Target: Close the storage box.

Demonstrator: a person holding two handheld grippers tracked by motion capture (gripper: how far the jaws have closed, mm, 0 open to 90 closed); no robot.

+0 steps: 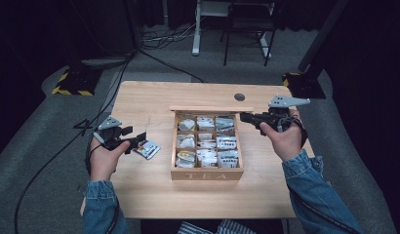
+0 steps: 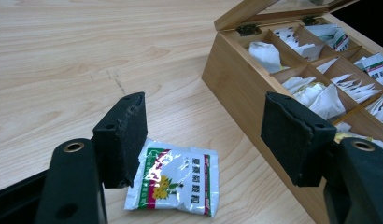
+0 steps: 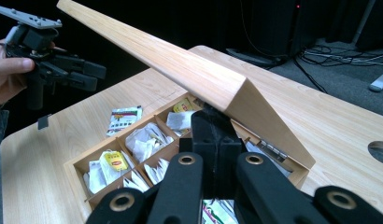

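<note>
Hovering low over the table (image 1: 139, 195), the left gripper (image 1: 137, 142) has its jaws spread wide with nothing between them; one tea sachet (image 2: 176, 180), white with a green-and-red print and a yellow flower, lies flat on the wood just beneath and ahead of the pads (image 2: 124, 140), not touching them as far as the left gripper view shows. The sachet sits just left of the wooden tea box (image 1: 207, 174), clear of its wall.

Right gripper (image 1: 250, 117): jaws pressed together, at the box's back right corner, under the raised lid (image 3: 189, 65). Whether they pinch the lid's edge cannot be told.

Box: one, marked TEA on the front, nine compartments in three rows of three, each holding paper sachets; a yellow-labelled bag (image 3: 112, 163) sits in the front left compartment. One round hole (image 1: 239, 97) in the tabletop lies behind the box, to its right. Two hands, both in denim sleeves (image 1: 310, 195). The lid slants up over the box's back row in the right gripper view.
</note>
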